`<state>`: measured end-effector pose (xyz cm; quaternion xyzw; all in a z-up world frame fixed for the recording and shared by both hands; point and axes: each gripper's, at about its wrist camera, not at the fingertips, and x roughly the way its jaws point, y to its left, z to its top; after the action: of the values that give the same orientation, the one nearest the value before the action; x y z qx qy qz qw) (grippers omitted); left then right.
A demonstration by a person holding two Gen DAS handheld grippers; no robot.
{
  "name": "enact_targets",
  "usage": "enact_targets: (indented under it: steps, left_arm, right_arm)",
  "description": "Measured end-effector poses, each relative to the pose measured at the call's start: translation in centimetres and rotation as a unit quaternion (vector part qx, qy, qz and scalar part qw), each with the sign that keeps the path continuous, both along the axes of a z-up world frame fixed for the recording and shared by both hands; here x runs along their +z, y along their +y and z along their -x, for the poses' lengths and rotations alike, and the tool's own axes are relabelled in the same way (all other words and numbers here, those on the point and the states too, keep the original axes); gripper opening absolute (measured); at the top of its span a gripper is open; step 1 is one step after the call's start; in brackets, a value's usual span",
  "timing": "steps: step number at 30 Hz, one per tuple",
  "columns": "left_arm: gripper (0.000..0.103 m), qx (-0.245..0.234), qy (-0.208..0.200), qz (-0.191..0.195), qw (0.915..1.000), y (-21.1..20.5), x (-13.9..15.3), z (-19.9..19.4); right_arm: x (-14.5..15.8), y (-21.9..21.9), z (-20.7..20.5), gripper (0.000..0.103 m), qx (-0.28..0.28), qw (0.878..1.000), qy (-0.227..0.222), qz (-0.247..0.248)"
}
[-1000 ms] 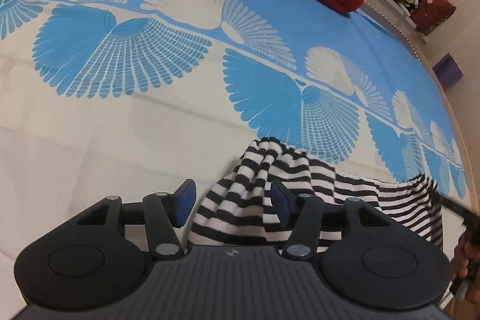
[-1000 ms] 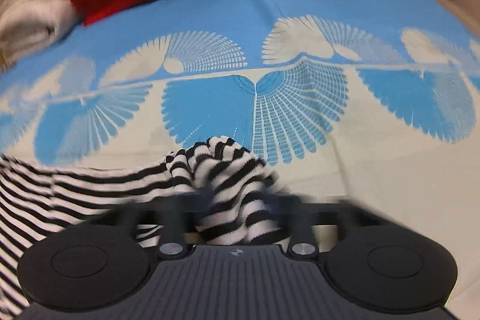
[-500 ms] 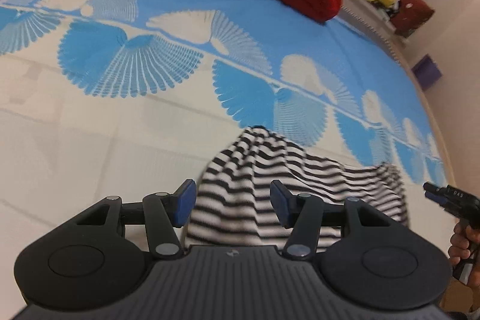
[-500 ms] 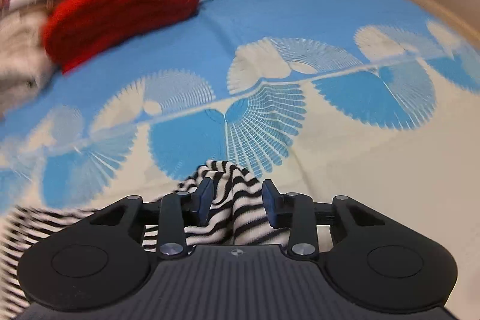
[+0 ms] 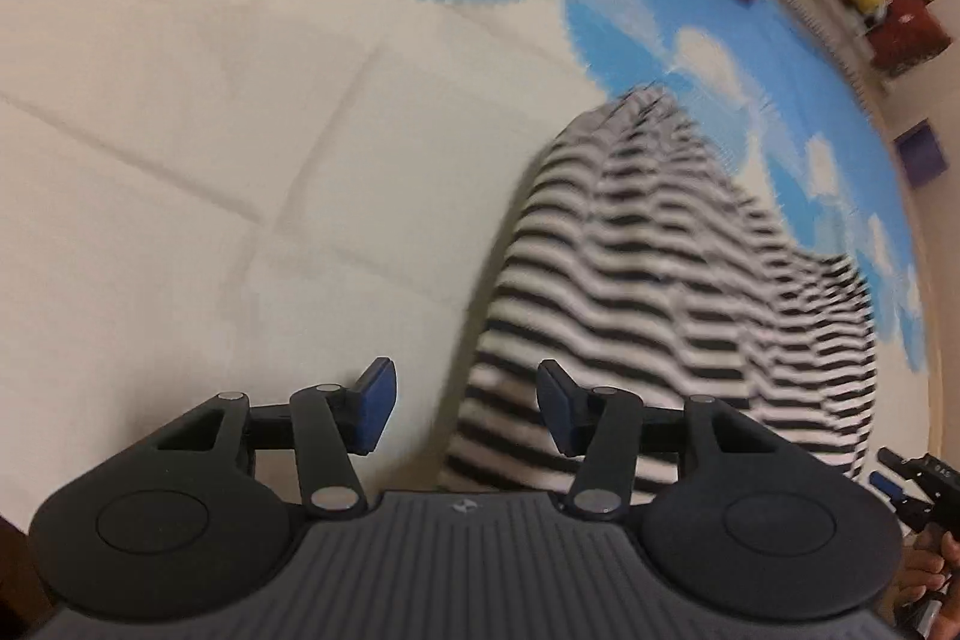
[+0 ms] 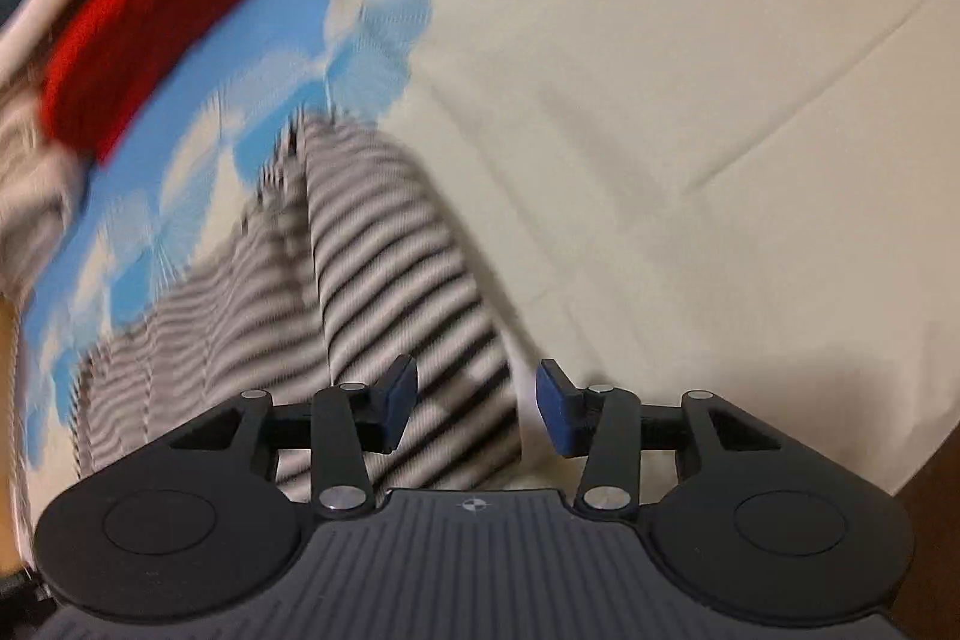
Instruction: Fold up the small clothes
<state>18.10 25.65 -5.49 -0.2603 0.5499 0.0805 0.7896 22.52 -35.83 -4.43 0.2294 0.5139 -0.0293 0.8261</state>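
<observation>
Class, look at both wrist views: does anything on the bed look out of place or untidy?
Yes. The striped garment lies bunched and rippled on the bedsheet, not flat or squarely folded. Both pictures are blurred, so finer flaws cannot be judged.

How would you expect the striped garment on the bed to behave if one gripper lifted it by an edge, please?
The striped garment would probably droop and hang: it already lies in soft humps and creases on the bedspread. It looks like a knit, so it would likely stretch somewhat and grip the pads rather than slip. Being small and thin, it seems light.
</observation>
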Motion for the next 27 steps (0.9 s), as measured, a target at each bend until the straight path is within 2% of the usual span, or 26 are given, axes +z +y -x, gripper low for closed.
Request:
enact_targets:
  steps: [2,5,12,17,23,27]
  left_arm:
    - [0.057,0.002,0.023,0.013,0.9996,0.5,-1.0,-0.2]
    - [0.057,-0.001,0.031,0.035,0.9989,0.9,-1.9,-0.5]
    - [0.056,-0.019,0.048,0.037,0.998,0.4,-3.1,-1.1]
    - [0.05,-0.027,0.039,0.04,0.9981,-0.2,-3.0,-0.9]
    - [0.05,-0.005,0.01,0.076,0.9971,0.5,-2.0,0.2]
    - [0.05,-0.019,0.022,0.07,0.9971,0.0,-2.4,-0.1]
  right_arm:
    - [-0.4,0.2,-0.3,0.047,0.008,1.0,0.014,0.007]
    - [-1.5,0.7,-0.9,0.047,0.022,0.999,0.04,-0.015]
    - [-3.1,2.1,-2.1,0.047,0.065,0.995,0.074,0.027]
    - [-3.0,1.4,-1.7,0.043,0.057,0.996,0.072,0.011]
    - [-3.0,1.4,-1.3,0.041,0.055,0.996,0.068,0.011]
    - [-3.0,1.9,-1.5,0.04,0.061,0.996,0.066,0.021]
